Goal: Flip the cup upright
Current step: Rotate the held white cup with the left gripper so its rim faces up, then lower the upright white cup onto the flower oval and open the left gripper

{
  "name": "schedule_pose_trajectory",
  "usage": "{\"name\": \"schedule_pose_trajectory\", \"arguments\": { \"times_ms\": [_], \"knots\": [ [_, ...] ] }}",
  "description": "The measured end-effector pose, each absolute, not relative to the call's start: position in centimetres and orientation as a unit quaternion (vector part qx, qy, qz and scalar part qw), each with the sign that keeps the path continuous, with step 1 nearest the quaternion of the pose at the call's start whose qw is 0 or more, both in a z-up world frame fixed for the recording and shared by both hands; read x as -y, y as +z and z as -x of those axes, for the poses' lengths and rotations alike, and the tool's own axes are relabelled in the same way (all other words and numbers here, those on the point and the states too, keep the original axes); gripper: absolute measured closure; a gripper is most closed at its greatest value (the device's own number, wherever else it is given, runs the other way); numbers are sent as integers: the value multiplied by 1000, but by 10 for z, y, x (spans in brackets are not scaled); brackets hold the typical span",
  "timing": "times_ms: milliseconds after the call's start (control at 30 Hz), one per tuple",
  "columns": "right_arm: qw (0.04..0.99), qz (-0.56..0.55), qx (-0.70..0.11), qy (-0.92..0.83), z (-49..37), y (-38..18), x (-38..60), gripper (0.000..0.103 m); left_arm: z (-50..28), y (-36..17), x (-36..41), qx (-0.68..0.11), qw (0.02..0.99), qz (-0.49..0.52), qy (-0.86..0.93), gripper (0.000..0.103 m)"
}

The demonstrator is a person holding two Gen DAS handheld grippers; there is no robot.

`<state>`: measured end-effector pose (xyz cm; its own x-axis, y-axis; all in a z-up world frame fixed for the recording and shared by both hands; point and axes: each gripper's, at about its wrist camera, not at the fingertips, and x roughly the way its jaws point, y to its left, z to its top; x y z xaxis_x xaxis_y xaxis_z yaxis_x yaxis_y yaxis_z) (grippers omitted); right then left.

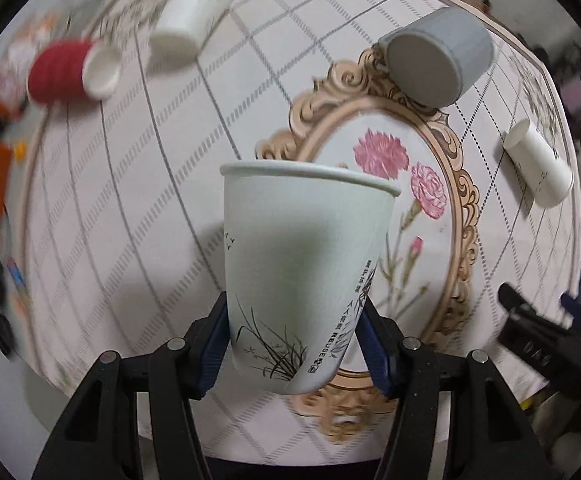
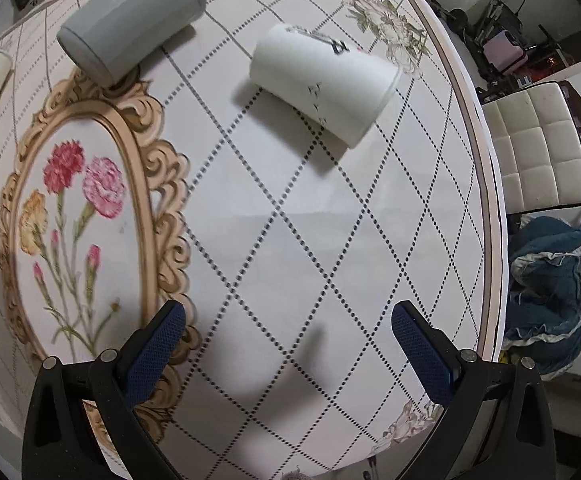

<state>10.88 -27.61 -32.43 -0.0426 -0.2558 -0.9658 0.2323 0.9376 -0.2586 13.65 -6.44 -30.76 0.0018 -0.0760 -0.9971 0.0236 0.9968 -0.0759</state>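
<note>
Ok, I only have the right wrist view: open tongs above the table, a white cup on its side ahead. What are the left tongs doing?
Observer: The left tongs are shut on a white paper cup with an ink grass print, rim up, slightly tilted.
Operator: Is it set down?
Observer: Probably not. Its base looks clear of the round flower-patterned table, though I can't be sure.
Operator: Any cups outside my view?
Observer: Yes, a red ribbed cup with a white end lies on its side near the table's far left edge.
</note>
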Motion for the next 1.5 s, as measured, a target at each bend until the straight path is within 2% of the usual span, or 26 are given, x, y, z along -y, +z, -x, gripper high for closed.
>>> {"name": "schedule_pose_trajectory", "arguments": {
  "times_ms": [200,600,633,667,733,867,1133,1500],
  "knots": [
    [682,9,-709,-178,-103,-338,287,0,-131,-335,69,-722,689,54,-14,47],
    [680,3,-710,-183,-95,-346,306,0,-125,-365,75,-731,682,33,-15,45],
    [680,3,-710,-185,-94,-346,307,0,-129,-365,84,-731,682,30,-16,39],
    [679,5,-710,-187,-94,-347,307,0,-129,-366,84,-729,683,26,-16,28],
    [678,6,-710,-191,-93,-346,307,0,-128,-367,82,-726,687,24,-18,14],
    [679,5,-708,-195,-90,-344,307,0,-121,-370,73,-722,692,21,-19,11],
    [682,0,-703,-202,-87,-337,305,0,-126,-344,74,-707,706,16,-28,8],
    [694,-35,-691,-201,-83,-310,291,0,-125,-254,6,-614,787,-41,39,8]
  ]
}}
